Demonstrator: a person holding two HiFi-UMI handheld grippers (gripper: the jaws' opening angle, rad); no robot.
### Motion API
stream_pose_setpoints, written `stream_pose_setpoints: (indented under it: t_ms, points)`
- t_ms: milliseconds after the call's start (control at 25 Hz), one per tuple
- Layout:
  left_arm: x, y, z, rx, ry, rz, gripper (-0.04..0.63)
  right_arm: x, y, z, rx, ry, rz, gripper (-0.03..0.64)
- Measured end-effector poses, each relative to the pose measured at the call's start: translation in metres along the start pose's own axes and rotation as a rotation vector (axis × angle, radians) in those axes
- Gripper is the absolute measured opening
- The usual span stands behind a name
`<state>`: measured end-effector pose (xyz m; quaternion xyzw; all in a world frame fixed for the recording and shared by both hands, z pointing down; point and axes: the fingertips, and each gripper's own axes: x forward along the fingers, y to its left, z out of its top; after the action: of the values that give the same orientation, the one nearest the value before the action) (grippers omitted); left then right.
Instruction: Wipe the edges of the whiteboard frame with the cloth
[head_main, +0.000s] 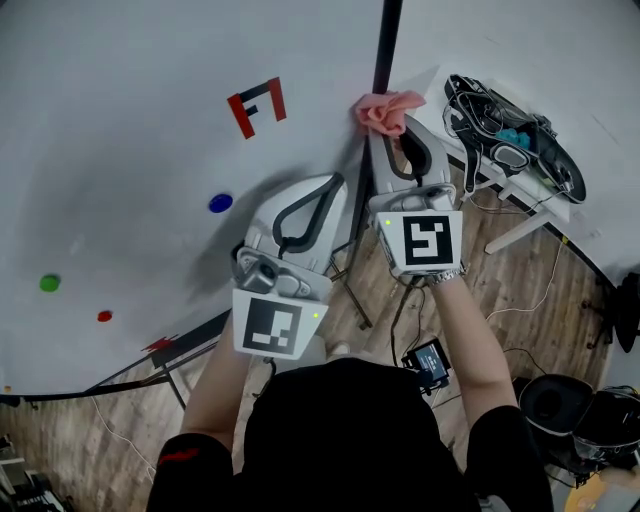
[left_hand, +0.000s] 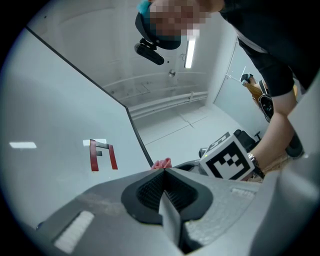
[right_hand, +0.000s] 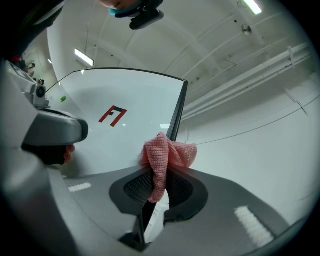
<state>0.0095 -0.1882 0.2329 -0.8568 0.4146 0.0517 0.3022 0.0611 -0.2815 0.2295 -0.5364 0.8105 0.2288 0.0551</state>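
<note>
A white whiteboard (head_main: 130, 150) with a thin black frame edge (head_main: 385, 50) fills the upper left of the head view. My right gripper (head_main: 390, 125) is shut on a pink cloth (head_main: 388, 110), and the cloth presses against the black frame edge. In the right gripper view the pink cloth (right_hand: 165, 155) bunches out of the shut jaws right at the frame edge (right_hand: 177, 112). My left gripper (head_main: 335, 185) hangs lower, left of the right one, near the board surface. Its jaws are shut with nothing between them in the left gripper view (left_hand: 164, 172).
A red letter mark (head_main: 258, 105), a blue magnet (head_main: 221, 203), a green magnet (head_main: 50, 283) and a small red magnet (head_main: 104, 316) sit on the board. A white desk (head_main: 520, 165) with cables and gear stands right of the frame. Below lie wooden floor (head_main: 520, 300) and dark bins (head_main: 585, 415).
</note>
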Motion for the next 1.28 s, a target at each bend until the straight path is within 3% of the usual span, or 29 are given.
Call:
stream_pose_setpoints:
  t_ms: [520, 760, 1280]
  points:
    - [-0.004, -0.009, -0.007, -0.006, -0.040, 0.007, 0.002, -0.009, 0.003, -0.010, 0.012, -0.026, -0.008, 0.051]
    - [-0.009, -0.008, -0.009, 0.007, -0.110, 0.053, 0.002, -0.010, 0.004, -0.010, 0.018, -0.038, -0.004, 0.051]
    - [-0.010, -0.004, -0.022, -0.012, -0.097, 0.138, 0.002, -0.014, 0.009, -0.020, 0.025, -0.024, 0.003, 0.051]
